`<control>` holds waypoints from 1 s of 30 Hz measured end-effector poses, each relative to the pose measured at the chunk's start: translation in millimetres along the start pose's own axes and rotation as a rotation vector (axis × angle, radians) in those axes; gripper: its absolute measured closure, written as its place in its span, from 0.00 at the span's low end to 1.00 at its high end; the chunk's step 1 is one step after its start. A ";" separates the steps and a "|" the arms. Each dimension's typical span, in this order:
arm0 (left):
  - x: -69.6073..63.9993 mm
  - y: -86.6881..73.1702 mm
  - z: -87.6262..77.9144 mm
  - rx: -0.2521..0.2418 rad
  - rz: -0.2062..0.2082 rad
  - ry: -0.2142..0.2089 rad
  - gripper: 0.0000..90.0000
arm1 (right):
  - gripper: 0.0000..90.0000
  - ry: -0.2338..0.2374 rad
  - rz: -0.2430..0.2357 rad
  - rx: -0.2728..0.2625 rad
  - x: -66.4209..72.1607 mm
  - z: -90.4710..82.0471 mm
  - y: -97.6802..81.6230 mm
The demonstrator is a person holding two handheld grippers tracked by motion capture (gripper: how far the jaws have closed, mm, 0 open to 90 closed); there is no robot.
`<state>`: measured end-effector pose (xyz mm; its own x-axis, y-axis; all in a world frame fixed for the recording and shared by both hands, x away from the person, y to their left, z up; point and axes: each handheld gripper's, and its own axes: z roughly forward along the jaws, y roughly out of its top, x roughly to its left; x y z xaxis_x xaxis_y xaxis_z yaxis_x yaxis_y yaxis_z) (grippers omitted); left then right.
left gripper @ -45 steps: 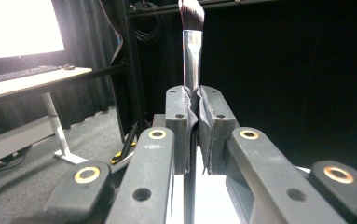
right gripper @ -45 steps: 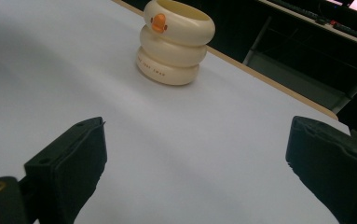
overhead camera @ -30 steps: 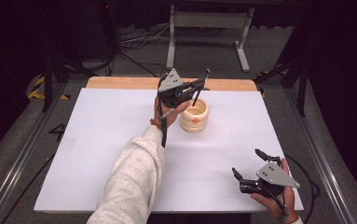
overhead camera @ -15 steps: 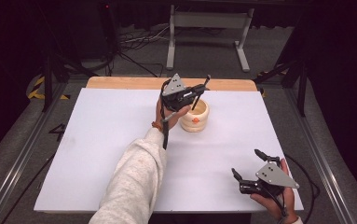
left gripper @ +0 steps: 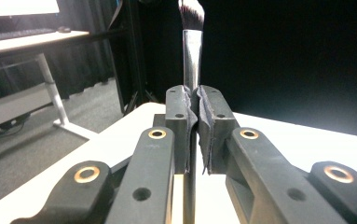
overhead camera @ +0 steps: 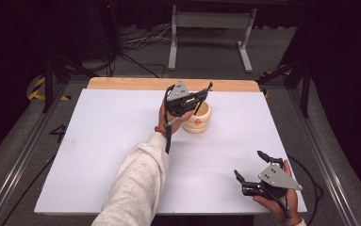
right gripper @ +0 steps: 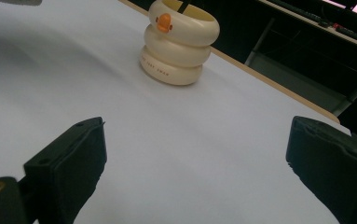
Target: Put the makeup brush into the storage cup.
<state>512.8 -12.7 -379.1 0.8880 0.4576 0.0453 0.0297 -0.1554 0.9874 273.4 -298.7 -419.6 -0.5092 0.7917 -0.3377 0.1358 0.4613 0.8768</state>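
Brush (left gripper: 192,44) clamped upright in my left gripper (overhead camera: 201,96), jaws pinched tight on metal ferrule, bristles up. Handle end hung over mouth of cream duck-face holder (overhead camera: 197,117), far centre of white table (overhead camera: 98,141); tip seemed just inside rim. Right gripper (overhead camera: 249,165) idle near table's near right corner, jaws spread wide, nothing between. Step judged: lowering brush into holder. Next: sink straight, keep handle off rim, release once seated.

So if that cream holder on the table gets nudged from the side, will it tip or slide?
The cream holder looks squat with a broad flat base, so it probably slides rather than tips. The smooth white table likely offers little grip. The brush leaning inside might lever its rim slightly.
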 end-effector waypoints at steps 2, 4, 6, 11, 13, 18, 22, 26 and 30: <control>0.8 -1.8 0.1 0.008 0.002 0.004 0.93 | 0.06 0.001 0.000 0.001 0.5 0.2 0.0; 0.8 -4.0 0.2 0.007 -0.007 -0.002 0.93 | 0.06 0.001 -0.002 0.002 0.7 0.4 0.0; 0.5 -6.4 0.4 0.011 -0.007 -0.001 0.93 | 0.06 0.002 -0.003 0.002 0.9 0.6 -0.1; 1.5 -14.3 -0.2 0.023 -0.015 0.010 0.93 | 0.06 0.002 -0.003 0.003 0.9 0.9 -0.1; 1.7 -16.0 -0.4 0.028 -0.018 0.011 0.93 | 0.06 0.003 -0.005 0.004 1.1 0.9 -0.1; 2.8 -19.1 -1.6 0.039 -0.024 0.014 0.93 | 0.06 0.001 -0.006 0.005 1.0 1.1 -0.2; 4.5 -20.5 -3.6 0.034 -0.028 0.018 0.93 | 0.06 0.000 -0.007 0.004 1.0 1.0 -0.2; 3.4 -20.7 -3.6 0.039 -0.022 0.021 0.93 | 0.06 0.002 -0.007 0.005 1.3 1.2 0.0; 3.7 -21.0 -4.3 0.046 -0.025 0.019 0.93 | 0.06 0.000 -0.008 0.007 1.7 1.4 0.1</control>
<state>513.5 -4.0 -399.0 0.8778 0.4783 0.0240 0.0731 -0.1833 0.9803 273.8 -296.7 -420.6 -0.5101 0.7878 -0.3451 0.1372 0.4706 0.8716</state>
